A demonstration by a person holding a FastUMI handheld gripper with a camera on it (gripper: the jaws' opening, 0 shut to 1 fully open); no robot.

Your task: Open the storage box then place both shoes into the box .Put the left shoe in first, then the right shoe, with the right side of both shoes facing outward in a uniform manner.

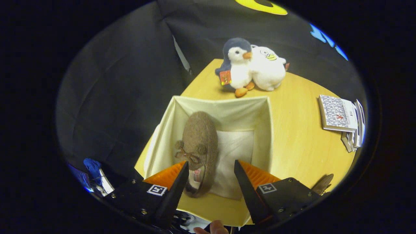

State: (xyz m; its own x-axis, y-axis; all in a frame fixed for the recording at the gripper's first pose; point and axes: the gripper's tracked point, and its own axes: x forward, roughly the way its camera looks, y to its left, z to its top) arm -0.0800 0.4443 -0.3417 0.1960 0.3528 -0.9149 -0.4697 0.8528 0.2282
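An open cream fabric storage box [256, 113] stands on the wooden table [302, 139]. A brown felt shoe [200, 143] with small pompoms and a bow lies on its side along the box's left wall, toe pointing away from me. My gripper [211, 169] hovers above the box's near end, open, with nothing between its fingers. The left finger [175, 185] is just beside the shoe's heel opening. A brown tip of another shoe [323, 183] pokes out beside the right finger, on the table to the right of the box.
A plush penguin [237, 66] and a white plush toy [268, 68] sit on the table beyond the box. A stack of booklets [343, 118] lies at the far right. A fingertip [216, 227] shows below the gripper.
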